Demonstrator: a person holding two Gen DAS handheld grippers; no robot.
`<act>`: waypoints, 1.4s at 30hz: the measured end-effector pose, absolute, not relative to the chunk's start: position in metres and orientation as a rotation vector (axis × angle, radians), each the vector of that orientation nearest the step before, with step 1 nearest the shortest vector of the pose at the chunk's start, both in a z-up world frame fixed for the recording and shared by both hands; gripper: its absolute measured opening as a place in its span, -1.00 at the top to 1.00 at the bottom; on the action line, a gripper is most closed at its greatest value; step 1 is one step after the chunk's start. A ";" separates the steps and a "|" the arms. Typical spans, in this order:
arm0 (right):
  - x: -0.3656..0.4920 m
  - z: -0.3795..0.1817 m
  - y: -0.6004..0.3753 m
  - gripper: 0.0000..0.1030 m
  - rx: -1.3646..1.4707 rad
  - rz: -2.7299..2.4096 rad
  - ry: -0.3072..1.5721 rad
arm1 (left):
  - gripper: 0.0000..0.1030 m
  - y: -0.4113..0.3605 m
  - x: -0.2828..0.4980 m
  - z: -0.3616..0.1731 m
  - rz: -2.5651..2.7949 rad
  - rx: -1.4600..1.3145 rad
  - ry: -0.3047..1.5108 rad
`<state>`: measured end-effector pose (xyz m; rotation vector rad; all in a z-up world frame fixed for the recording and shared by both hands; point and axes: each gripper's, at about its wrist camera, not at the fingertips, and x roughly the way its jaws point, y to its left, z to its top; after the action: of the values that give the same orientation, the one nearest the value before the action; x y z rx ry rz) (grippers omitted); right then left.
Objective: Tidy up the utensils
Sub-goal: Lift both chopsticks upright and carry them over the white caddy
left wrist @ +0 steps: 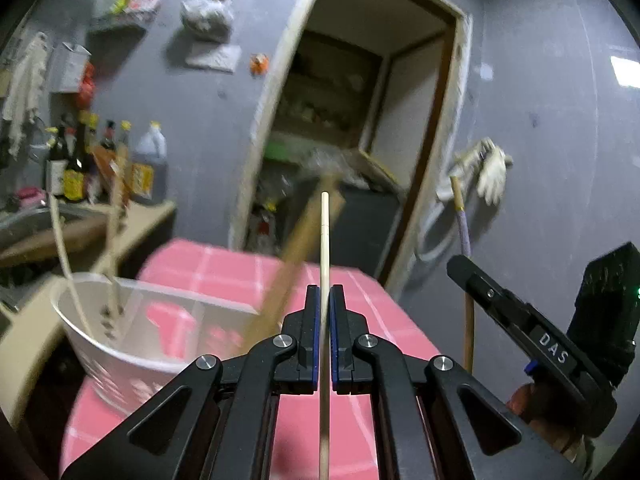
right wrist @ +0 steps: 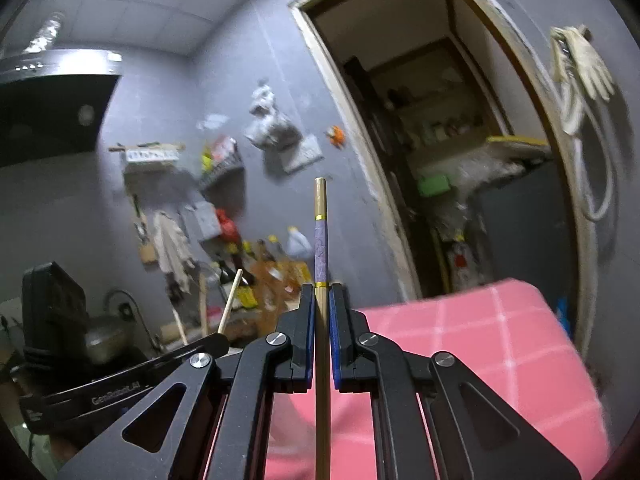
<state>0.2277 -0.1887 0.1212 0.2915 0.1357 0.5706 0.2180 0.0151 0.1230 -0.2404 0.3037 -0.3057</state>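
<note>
My left gripper [left wrist: 324,292] is shut on a pale wooden chopstick [left wrist: 324,236] that points forward and up, held above the pink checked table [left wrist: 360,292]. A white utensil holder [left wrist: 132,332] stands low on the left with several chopsticks leaning in it. My right gripper [right wrist: 320,292] is shut on a gold chopstick with a purple patterned band [right wrist: 321,240], also held up over the table [right wrist: 480,344]. The right gripper shows at the right edge of the left wrist view [left wrist: 532,320], and the left gripper shows low on the left of the right wrist view [right wrist: 132,376].
A counter with sauce bottles [left wrist: 104,164] and a sink lies to the left. An open doorway [left wrist: 360,120] into a storage room is ahead. Gloves [left wrist: 488,172] hang on the grey wall at the right. A range hood [right wrist: 52,100] hangs at upper left.
</note>
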 end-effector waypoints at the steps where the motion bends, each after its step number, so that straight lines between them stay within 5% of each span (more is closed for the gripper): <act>1: 0.229 0.124 -0.185 0.91 0.299 0.585 0.118 | 0.95 0.024 0.219 0.126 -0.285 -0.248 0.285; 18: 0.256 0.160 -0.089 0.91 0.294 0.580 -0.204 | 0.95 0.167 0.257 0.153 -0.042 -0.343 0.025; 42: 0.268 0.117 -0.072 0.91 0.208 0.532 -0.121 | 0.95 0.153 0.253 0.094 0.018 -0.371 0.070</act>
<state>0.2679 -0.0724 0.1169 0.2077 -0.1214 0.5320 0.2532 0.1530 0.0936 -0.3711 0.0702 0.0178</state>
